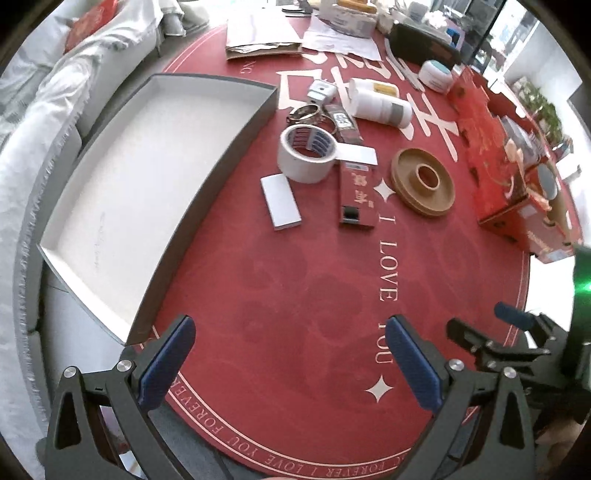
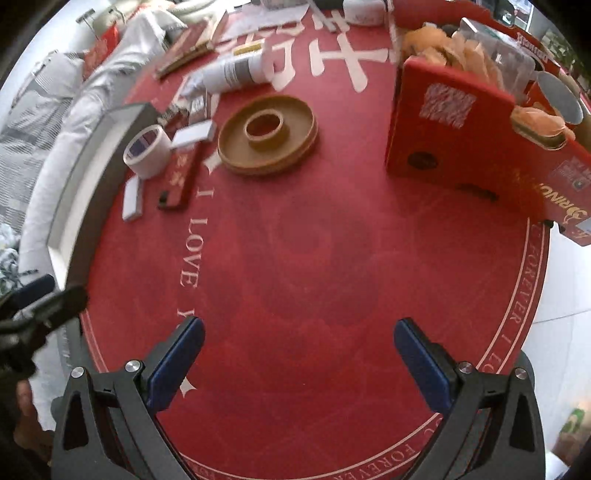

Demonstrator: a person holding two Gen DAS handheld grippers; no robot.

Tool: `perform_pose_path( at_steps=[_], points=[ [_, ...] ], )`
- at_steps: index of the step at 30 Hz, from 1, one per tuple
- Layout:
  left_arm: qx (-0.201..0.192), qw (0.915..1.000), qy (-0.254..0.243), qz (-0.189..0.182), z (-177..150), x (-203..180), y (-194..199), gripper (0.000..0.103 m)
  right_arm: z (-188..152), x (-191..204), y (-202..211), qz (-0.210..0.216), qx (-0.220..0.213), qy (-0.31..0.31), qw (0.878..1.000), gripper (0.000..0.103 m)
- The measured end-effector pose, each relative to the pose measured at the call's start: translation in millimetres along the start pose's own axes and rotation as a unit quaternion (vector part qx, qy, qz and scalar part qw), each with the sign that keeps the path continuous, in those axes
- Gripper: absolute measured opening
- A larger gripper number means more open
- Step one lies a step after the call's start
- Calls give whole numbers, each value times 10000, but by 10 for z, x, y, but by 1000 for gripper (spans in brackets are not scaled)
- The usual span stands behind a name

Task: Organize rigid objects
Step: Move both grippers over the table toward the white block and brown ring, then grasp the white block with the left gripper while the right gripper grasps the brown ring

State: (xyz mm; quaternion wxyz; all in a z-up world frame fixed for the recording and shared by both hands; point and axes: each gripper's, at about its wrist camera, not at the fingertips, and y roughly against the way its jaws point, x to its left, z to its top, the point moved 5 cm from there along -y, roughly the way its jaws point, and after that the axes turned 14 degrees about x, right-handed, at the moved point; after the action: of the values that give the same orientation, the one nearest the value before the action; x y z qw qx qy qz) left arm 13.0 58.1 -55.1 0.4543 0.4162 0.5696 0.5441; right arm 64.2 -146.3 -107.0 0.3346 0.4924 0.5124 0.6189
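Observation:
A large grey box with a white inside (image 1: 147,155) lies open at the left of the round red mat (image 1: 295,295). Beyond it sit a white tape roll (image 1: 306,153), a tan wooden disc with a raised ring (image 1: 423,181), a slim red box (image 1: 356,197), a white flat block (image 1: 280,201), metal rings (image 1: 306,113) and a white bottle (image 1: 380,103). My left gripper (image 1: 291,325) hovers open over the near mat, with nothing between its fingers. My right gripper (image 2: 299,326) is open too, well short of the disc (image 2: 267,134) and tape roll (image 2: 147,149).
A tall red gift carton with packaging inside (image 2: 450,122) stands at the right of the mat. Papers, a paper bag (image 1: 262,33) and a white jar (image 1: 436,75) crowd the far side. White bedding (image 1: 37,110) borders the left. The right gripper's body (image 1: 517,339) shows low right in the left wrist view.

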Motion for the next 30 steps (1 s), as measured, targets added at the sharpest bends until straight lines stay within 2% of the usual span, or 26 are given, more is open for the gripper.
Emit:
perform_pose_path(
  at_steps=[5, 9, 15, 18, 24, 30],
  points=[
    [93, 9995, 199, -226, 40, 118, -65, 103, -48, 62, -163, -167, 309, 39, 9994, 103],
    [110, 9991, 214, -355, 173, 26, -149, 103, -49, 91, -222, -258, 404, 48, 9988, 103],
    [-137, 9993, 279, -217, 607, -106, -295, 103, 14, 117, -214, -331, 451, -61, 9984, 103],
    [-69, 9992, 377, -149, 772, -81, -415, 103, 31, 105, -174, -349, 463, -106, 9983, 103],
    [23, 9987, 487, -110, 838, -18, -515, 103, 282, 223, -37, -308, 362, 57, 9989, 103],
    [-7, 9983, 569, -110, 864, 42, -530, 103, 789, 387, 132, -450, 99, 203, 9987, 103]
  ],
)
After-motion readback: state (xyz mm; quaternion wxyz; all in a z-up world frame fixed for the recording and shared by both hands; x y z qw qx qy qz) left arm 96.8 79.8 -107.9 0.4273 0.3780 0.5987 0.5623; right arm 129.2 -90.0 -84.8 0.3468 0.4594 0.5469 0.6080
